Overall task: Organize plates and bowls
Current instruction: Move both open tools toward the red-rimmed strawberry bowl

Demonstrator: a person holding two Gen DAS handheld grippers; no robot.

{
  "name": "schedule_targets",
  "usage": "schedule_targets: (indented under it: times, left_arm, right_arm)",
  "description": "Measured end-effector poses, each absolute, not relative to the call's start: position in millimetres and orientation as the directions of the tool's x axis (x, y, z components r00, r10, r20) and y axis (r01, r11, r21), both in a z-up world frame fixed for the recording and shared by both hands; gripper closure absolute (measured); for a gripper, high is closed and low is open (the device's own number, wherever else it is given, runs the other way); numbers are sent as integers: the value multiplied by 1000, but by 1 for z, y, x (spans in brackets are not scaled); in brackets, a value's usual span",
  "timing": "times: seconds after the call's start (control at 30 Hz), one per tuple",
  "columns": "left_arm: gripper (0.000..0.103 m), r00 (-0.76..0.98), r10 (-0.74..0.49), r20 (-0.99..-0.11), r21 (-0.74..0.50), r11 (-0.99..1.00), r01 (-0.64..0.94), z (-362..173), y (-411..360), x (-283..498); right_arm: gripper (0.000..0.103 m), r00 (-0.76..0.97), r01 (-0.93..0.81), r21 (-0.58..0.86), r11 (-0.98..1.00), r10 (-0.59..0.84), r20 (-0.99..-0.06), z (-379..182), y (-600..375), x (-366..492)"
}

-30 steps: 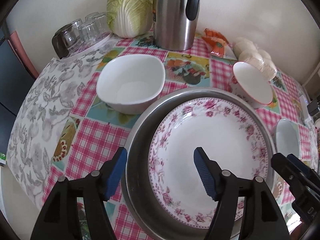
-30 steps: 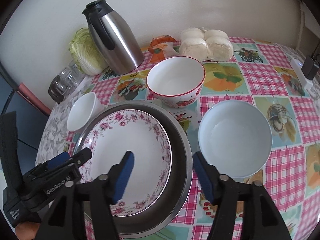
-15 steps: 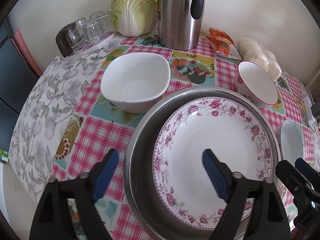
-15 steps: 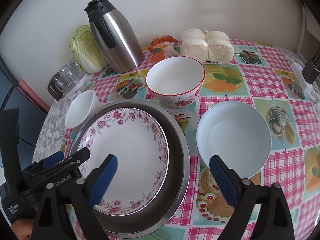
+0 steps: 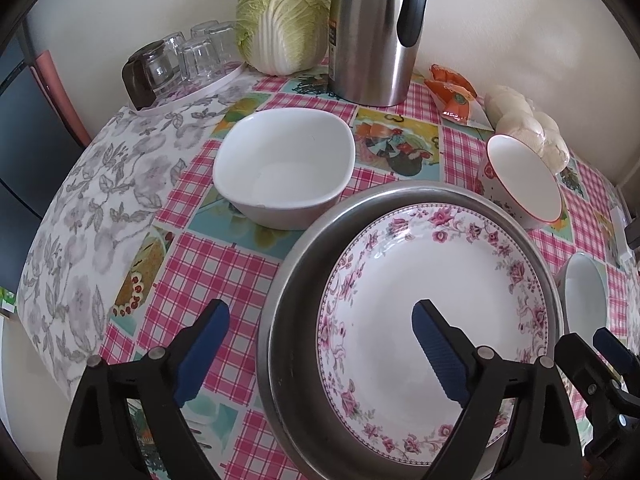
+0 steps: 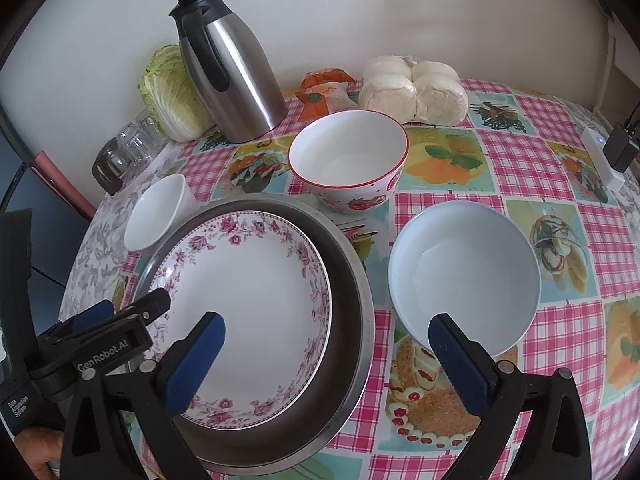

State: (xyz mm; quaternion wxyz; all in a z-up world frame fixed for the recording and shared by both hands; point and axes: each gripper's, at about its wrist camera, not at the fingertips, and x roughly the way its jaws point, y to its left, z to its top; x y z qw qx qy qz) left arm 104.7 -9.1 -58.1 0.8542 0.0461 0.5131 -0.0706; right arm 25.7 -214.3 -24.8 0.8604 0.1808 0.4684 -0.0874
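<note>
A floral plate lies inside a steel basin at the table's near side. A square white bowl sits left of the basin. A strawberry bowl with a red rim stands behind it. A pale blue bowl sits to its right. My left gripper is open and empty, straddling the basin's left rim. My right gripper is open and empty, straddling the basin's right rim. Each gripper shows in the other's view, the right one and the left one.
A steel thermos jug, a cabbage, upturned glasses on a tray, an orange packet and bagged buns line the back by the wall. A charger sits far right.
Both grippers have opened wider and drawn back a little toward me, away from the plate. The plate, basin and bowls have not moved.
</note>
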Motion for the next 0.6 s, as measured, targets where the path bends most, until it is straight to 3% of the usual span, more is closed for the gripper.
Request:
schedule_targets:
  times: [0.6]
  left_arm:
    - [5,598,-205,-775,-112,975,190,-33,-25,129]
  right_arm:
    - [0,673,388,315,866,-33,-739,-11,-259,26]
